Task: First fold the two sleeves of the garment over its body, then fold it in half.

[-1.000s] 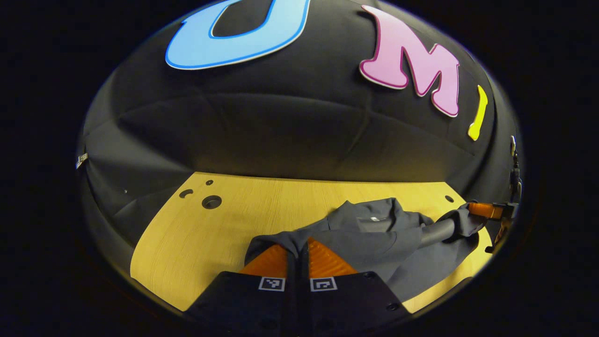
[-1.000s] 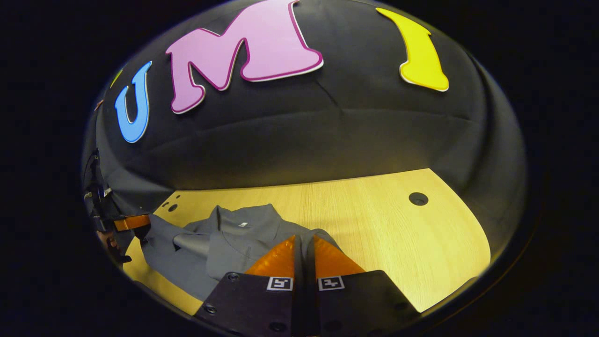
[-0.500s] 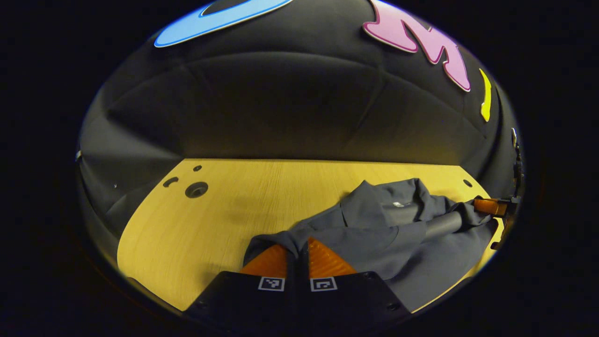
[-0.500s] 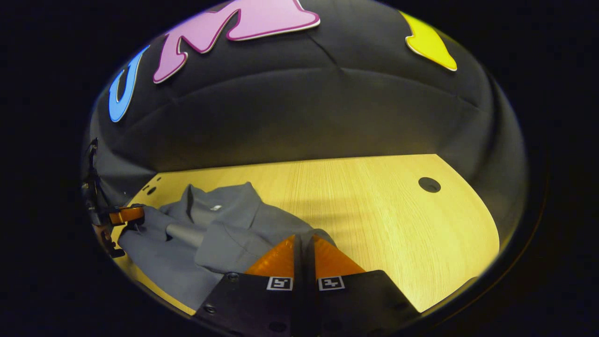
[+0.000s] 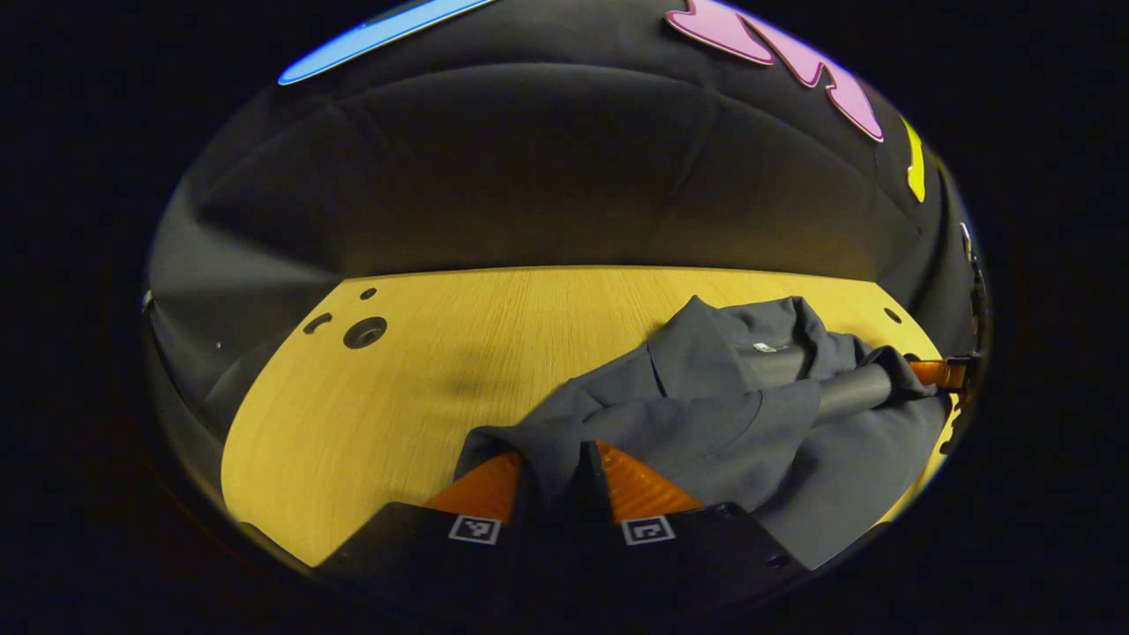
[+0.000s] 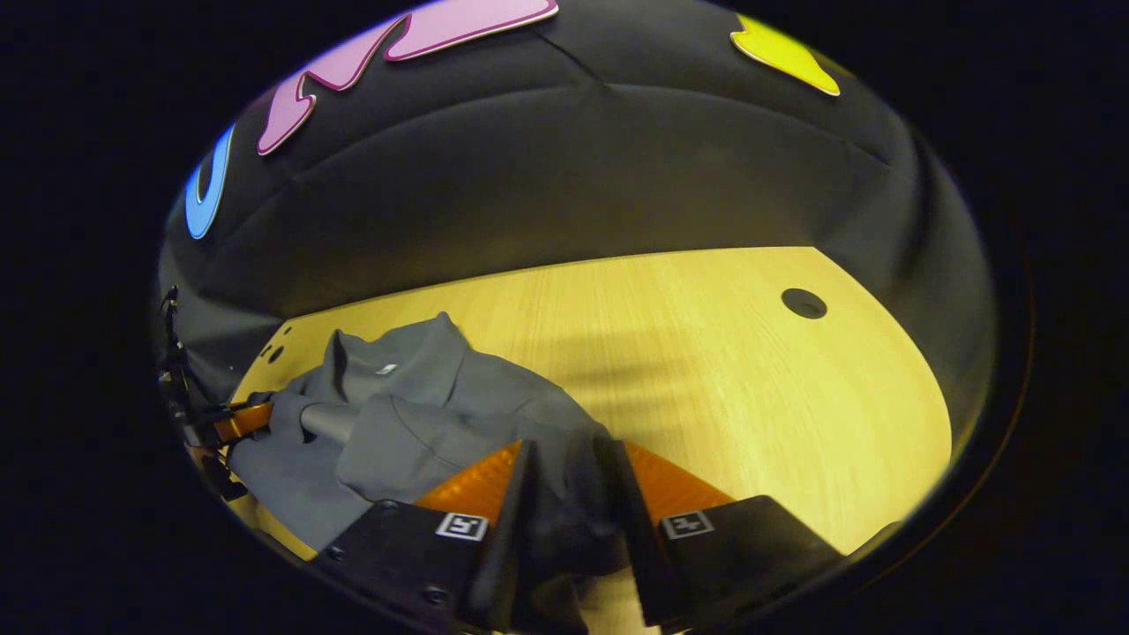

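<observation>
Right gripper view: right gripper [image 6: 569, 467] jaws parted, shirt [image 6: 423, 414] hem loose between. Left gripper [image 5: 556, 463] jaws part-open, cloth between. Shirt heaped between grippers on table [image 6: 750, 388].

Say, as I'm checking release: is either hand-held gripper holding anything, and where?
The near edge of the garment lies between both pairs of parted fingers. The right hand-held gripper looks open; whether the left hand-held gripper pinches it cannot be told.
</observation>
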Demonstrator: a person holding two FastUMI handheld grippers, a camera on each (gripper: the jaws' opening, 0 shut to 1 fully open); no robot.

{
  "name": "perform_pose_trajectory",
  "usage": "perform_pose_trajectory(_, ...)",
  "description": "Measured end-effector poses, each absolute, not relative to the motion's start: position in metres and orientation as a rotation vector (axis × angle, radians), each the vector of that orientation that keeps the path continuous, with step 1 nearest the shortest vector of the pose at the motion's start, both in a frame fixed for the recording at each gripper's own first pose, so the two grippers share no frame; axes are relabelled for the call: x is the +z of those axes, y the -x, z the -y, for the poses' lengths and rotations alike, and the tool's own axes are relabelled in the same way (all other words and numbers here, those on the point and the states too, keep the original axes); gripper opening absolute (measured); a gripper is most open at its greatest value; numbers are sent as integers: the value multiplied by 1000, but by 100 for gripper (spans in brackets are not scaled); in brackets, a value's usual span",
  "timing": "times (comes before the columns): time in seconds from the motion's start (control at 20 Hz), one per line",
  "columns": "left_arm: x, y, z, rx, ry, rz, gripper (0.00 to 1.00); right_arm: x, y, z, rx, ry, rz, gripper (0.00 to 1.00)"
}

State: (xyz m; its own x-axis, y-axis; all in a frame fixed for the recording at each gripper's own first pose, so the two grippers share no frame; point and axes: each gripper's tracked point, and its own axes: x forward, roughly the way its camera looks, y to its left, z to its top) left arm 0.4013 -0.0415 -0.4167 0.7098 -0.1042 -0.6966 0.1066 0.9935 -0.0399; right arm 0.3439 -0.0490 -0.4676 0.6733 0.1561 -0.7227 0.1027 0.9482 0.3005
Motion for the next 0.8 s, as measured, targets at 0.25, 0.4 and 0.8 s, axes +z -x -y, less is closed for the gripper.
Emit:
perform_pose_trajectory(0.25, -390, -383, 43, -122, -47, -767, 91, -432, -333, 60, 38, -332, -801, 86)
perform_pose_trajectory(0.4, -364, -367, 46, -134, -75, -738, 98, -403, -319, 60, 65, -321, -772, 88)
perform_pose_trajectory(0.8, -269, -310, 66, -176, -33, -610, 99, -303, -258, 58, 99, -379, -634, 97)
